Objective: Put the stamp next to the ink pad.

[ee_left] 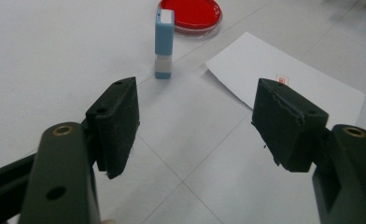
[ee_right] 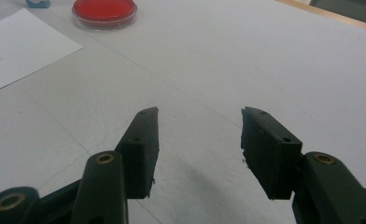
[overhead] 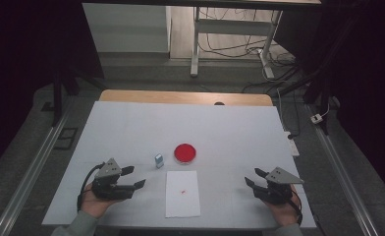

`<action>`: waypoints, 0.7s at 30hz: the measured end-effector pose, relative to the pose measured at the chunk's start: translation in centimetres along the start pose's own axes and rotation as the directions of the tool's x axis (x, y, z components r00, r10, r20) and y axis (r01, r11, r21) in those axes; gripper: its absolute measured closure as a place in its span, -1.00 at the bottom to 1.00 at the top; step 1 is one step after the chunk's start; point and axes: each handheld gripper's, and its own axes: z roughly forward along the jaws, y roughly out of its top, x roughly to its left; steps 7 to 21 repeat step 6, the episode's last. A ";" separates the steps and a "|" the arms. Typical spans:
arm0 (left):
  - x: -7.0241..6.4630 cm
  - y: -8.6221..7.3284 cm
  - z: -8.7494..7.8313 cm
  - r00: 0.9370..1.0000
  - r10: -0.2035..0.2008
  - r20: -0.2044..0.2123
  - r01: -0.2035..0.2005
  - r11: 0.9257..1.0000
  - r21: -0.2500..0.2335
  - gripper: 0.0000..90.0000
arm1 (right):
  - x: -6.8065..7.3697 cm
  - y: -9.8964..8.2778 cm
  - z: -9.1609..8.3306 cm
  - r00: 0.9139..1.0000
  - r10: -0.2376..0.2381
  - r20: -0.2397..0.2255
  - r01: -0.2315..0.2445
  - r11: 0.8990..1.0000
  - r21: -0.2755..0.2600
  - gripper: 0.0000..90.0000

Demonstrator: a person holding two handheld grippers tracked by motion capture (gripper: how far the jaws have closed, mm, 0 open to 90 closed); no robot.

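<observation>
Stamp (ee_left: 164, 41) stands upright on white table (overhead: 131, 123), beside paper (overhead: 182, 193).

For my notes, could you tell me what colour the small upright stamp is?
The stamp is light blue with white ends; the left gripper view shows it best.

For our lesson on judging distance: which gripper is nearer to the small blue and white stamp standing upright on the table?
Left. The left gripper sits just below-left of the small blue and white stamp, jaws open toward it. The right gripper lies far across, beyond the white paper sheet.

Blue stamp (overhead: 159, 160) just beside red dish (overhead: 185, 153), behind paper sheet (overhead: 182, 193)
</observation>
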 end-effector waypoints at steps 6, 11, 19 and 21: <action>0.1 0.0 0.0 1.000 -0.002 -0.006 0.002 1.000 0.001 -0.29 | 0.1 0.0 0.1 1.000 -0.003 -0.008 0.003 1.000 -0.005 0.03; 0.1 0.0 0.0 1.000 -0.002 -0.006 0.002 1.000 0.001 -0.29 | 0.1 0.0 0.1 1.000 -0.003 -0.008 0.003 1.000 -0.005 0.03; 0.1 0.0 0.0 1.000 -0.002 -0.006 0.002 1.000 0.001 -0.29 | 0.1 0.0 0.1 1.000 -0.003 -0.008 0.003 1.000 -0.005 0.03; 0.1 0.0 0.0 1.000 -0.002 -0.006 0.002 1.000 0.001 -0.29 | 0.1 0.0 0.1 1.000 -0.003 -0.008 0.003 1.000 -0.005 0.03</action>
